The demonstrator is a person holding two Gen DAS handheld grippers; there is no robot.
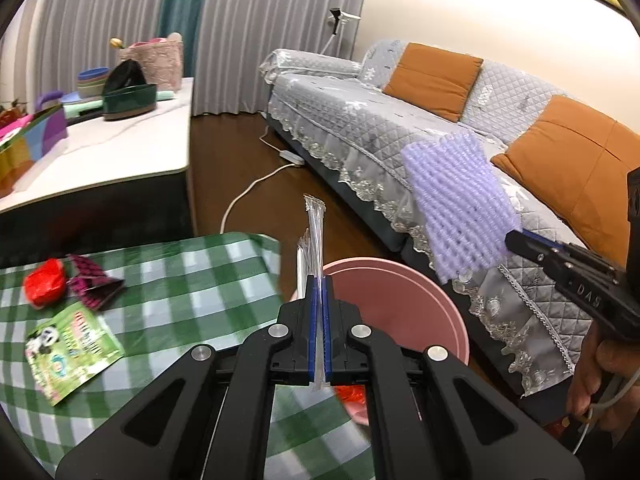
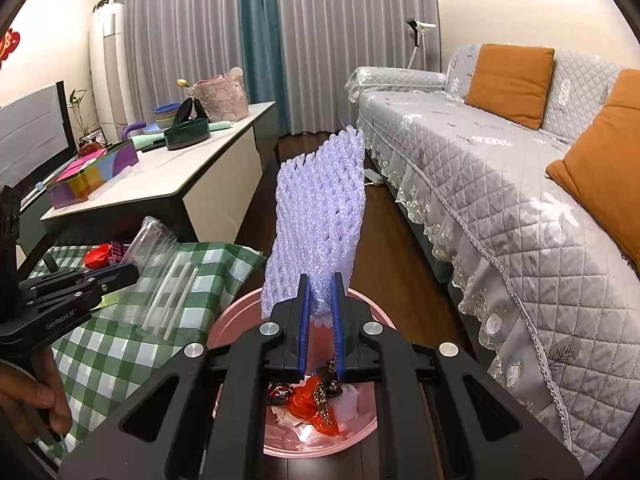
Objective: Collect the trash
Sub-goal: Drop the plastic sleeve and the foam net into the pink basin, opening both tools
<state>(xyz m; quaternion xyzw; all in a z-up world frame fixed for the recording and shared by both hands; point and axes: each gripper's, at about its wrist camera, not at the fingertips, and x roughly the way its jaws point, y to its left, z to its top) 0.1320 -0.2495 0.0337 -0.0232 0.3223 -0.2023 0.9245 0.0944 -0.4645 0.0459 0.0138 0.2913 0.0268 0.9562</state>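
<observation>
we hold the foam net clamped in the right gripper, the straw wrappers in the left gripper. the pink bin sits below both fingers; light pieces may drift past its rim on release.

The tablecloth is checked green and white; at its left edge lie a red wrapper, a magenta-and-black checked packet and a green packet printed with a panda. The bin is pink, the foam net pale lilac with a diamond mesh. The sofa cover is grey, quilted in diamonds, with orange cushions.
</observation>
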